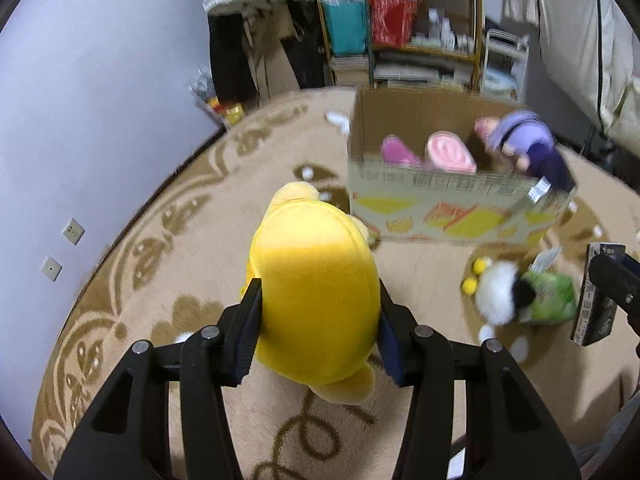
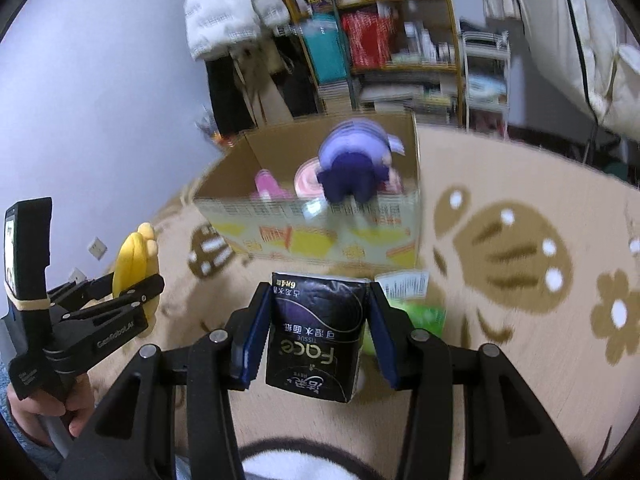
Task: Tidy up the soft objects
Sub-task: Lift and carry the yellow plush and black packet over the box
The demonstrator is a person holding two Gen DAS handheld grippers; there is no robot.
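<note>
My left gripper [image 1: 318, 300] is shut on a yellow plush toy [image 1: 316, 292] and holds it above the carpet, left of the cardboard box [image 1: 452, 216]. The toy also shows in the right wrist view [image 2: 134, 256]. My right gripper [image 2: 318, 292] is shut on a black tissue pack [image 2: 316, 336] in front of the box [image 2: 320, 236]. In the box lie pink slippers [image 1: 450, 152] and a purple plush doll [image 1: 532, 148] that hangs over its near rim [image 2: 356, 164]. A white and black plush [image 1: 500, 292] and a green pack [image 1: 552, 300] lie on the carpet.
A beige patterned carpet [image 1: 192, 220] covers the floor. A lilac wall [image 1: 100, 80] stands to the left. Shelves [image 1: 400, 24] with bags and books, hanging coats [image 2: 228, 12] and a white rack [image 1: 504, 60] stand behind the box. A bed edge [image 2: 592, 40] is at right.
</note>
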